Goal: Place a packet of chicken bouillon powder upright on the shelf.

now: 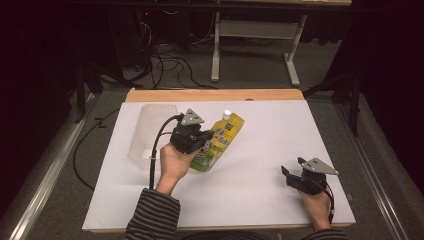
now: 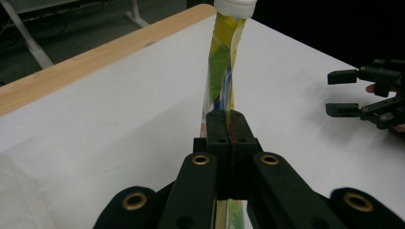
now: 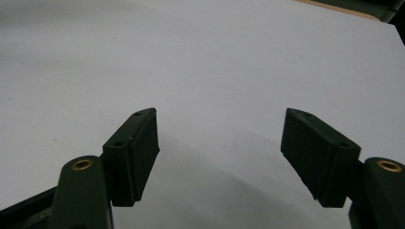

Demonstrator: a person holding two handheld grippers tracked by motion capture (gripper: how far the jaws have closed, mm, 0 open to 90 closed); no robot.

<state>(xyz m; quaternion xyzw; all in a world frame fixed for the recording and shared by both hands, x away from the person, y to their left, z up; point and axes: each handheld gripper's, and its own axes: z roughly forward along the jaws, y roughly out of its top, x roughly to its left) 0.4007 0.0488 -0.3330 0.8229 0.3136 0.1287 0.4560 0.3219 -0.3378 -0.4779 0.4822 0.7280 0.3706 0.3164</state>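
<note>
A yellow and green drink pouch [image 1: 220, 141] with a white cap [image 1: 227, 114] is held tilted above the white table, cap pointing away from me. My left gripper [image 1: 206, 141] is shut on the pouch's edge; in the left gripper view the jaws pinch the pouch [image 2: 220, 71] edge-on, its cap [image 2: 234, 6] at the top. My right gripper [image 1: 291, 168] rests low at the table's near right, open with nothing between its fingers [image 3: 136, 150]. It shows in the left gripper view as the right gripper [image 2: 342, 93], also open.
A clear plastic tub [image 1: 151, 131] stands on the white table sheet [image 1: 270, 135] just left of my left hand. The wooden far edge [image 1: 215, 95] of the table lies behind it. Cables and a desk frame [image 1: 255, 35] are on the floor beyond.
</note>
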